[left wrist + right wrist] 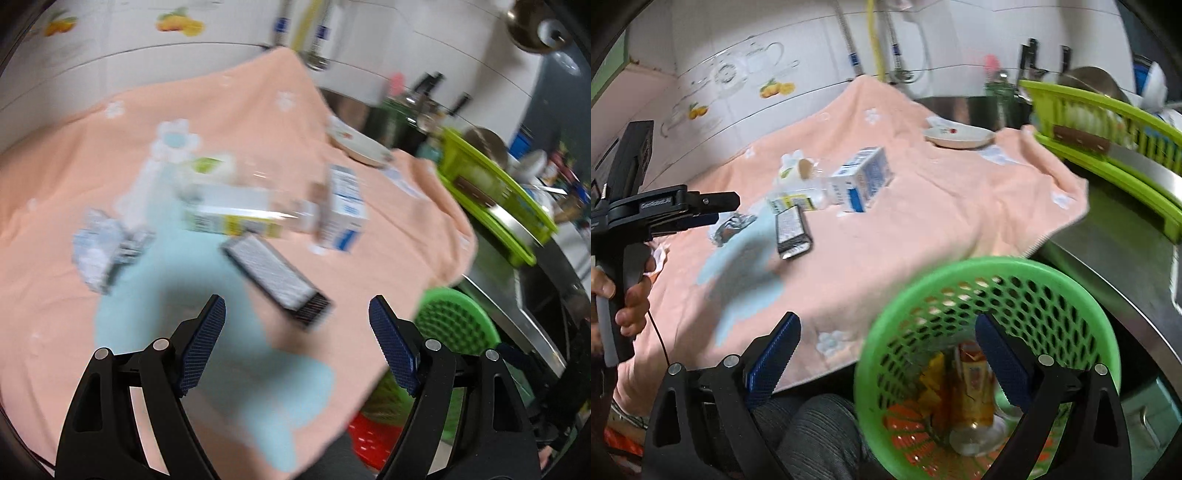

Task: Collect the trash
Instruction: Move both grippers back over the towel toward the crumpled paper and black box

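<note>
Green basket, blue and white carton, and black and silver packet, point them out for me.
green basket (882, 321): right wrist view, left rim.
blue and white carton (862, 179): right wrist view, side face.
black and silver packet (271, 267): left wrist view, silver face.

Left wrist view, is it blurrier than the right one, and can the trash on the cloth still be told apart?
Left wrist view: heavy motion blur; the black packet and blue-white carton stay recognisable, the crumpled wrapper is a smear, while the left tool looks sharp. Right wrist view: clearer on the cloth, blurred at the green basket rim; both views bend straight edges, fisheye style.
</note>
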